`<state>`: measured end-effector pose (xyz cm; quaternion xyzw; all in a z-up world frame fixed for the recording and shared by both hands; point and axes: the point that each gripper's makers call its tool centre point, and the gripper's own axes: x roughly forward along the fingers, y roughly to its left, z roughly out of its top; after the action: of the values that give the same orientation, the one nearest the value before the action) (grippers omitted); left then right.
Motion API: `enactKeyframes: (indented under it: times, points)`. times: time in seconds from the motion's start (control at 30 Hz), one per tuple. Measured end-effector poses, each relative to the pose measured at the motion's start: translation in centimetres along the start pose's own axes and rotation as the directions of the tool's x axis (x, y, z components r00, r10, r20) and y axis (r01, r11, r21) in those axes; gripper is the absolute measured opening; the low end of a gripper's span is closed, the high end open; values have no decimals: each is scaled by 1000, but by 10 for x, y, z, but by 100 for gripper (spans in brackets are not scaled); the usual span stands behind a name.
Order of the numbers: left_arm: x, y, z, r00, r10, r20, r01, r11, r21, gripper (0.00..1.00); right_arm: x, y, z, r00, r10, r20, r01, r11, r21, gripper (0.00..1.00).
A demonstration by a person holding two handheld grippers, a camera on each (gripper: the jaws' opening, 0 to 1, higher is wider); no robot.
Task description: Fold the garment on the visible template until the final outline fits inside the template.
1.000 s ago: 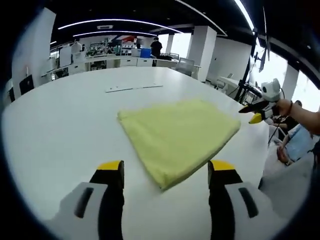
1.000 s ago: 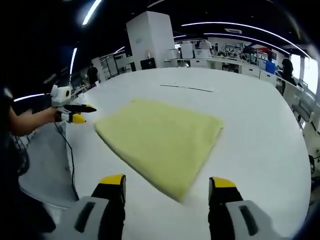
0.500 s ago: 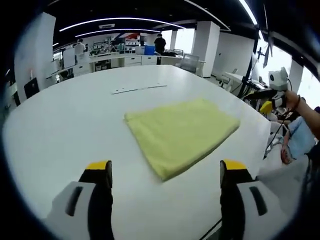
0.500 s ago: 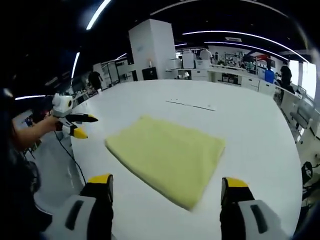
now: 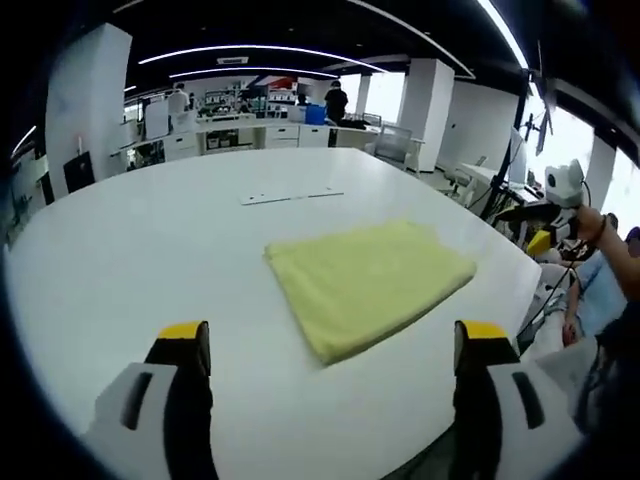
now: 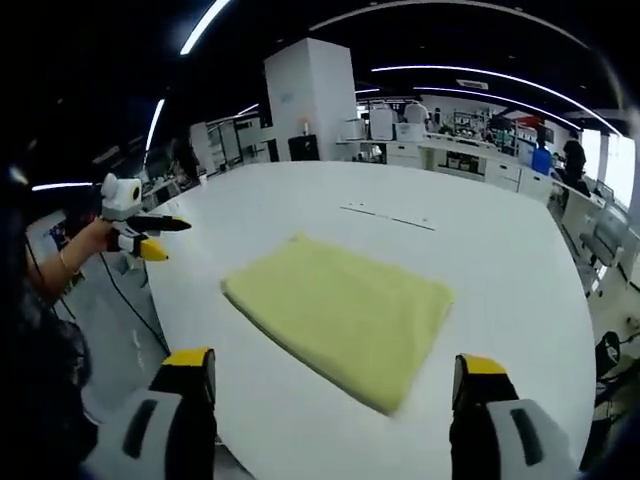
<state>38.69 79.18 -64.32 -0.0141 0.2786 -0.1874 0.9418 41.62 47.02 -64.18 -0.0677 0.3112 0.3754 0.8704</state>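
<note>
A pale yellow garment [image 5: 365,281] lies folded into a flat rectangle on the white table [image 5: 150,250]; it shows again as the yellow garment [image 6: 340,315] in the right gripper view. My left gripper [image 5: 335,340] is open, its jaws wide apart, held back from the garment's near corner. My right gripper [image 6: 340,365] is open too, hovering off the garment's near edge. The left gripper [image 6: 145,235] shows at the table's left edge in the right gripper view, and the right gripper [image 5: 545,225] at the right edge in the left gripper view. Thin template lines [image 5: 290,197] mark the table beyond the garment.
The round white table [image 6: 500,260] has bare surface all around the garment. Its edge runs close below both grippers. A person's forearm [image 5: 615,250] holds the far gripper. Desks, pillars and people stand far behind in the office.
Both grippers have drawn back from the garment and their jaws have spread wider. The garment lies unchanged on the table.
</note>
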Motion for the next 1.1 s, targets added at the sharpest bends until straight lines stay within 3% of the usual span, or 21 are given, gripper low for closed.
enactKeyframes:
  times: [0.87, 1.1]
  points:
    - [-12, -7, -5, 999, 39, 8, -39, 999, 20, 99, -7, 0, 5, 999, -31, 29, 30, 999, 16, 99]
    - [-12, -11, -10, 999, 39, -16, -38, 999, 36, 99, -10, 0, 2, 999, -38, 34, 37, 999, 29, 99]
